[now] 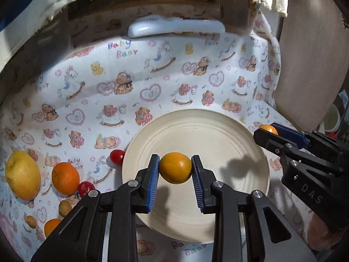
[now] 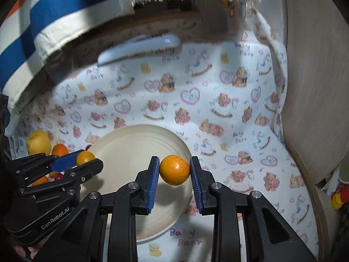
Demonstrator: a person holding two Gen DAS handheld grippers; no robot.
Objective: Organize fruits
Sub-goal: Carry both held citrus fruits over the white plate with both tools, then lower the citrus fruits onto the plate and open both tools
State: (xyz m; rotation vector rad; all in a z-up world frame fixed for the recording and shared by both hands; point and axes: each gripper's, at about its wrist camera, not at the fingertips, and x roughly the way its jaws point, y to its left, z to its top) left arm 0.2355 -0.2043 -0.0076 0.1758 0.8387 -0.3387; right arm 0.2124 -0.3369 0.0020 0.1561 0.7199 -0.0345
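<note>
Above the empty cream ceramic plate [image 1: 229,131], the left gripper [image 1: 175,170] pinches a small round orange fruit [image 1: 175,167]; the right gripper [image 2: 174,171] pinches another small orange fruit [image 2: 174,169]. Best to lower both close to the plate before releasing, or they may roll off.

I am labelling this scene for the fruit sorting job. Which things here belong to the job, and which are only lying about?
Belong to the job:
- left gripper, shut on a small orange fruit
- right gripper, shut on a second small orange fruit
- cream plate
- yellow fruit, large orange, red tomato on the cloth

Lying about:
- white flat object
- bear-print cloth
</note>
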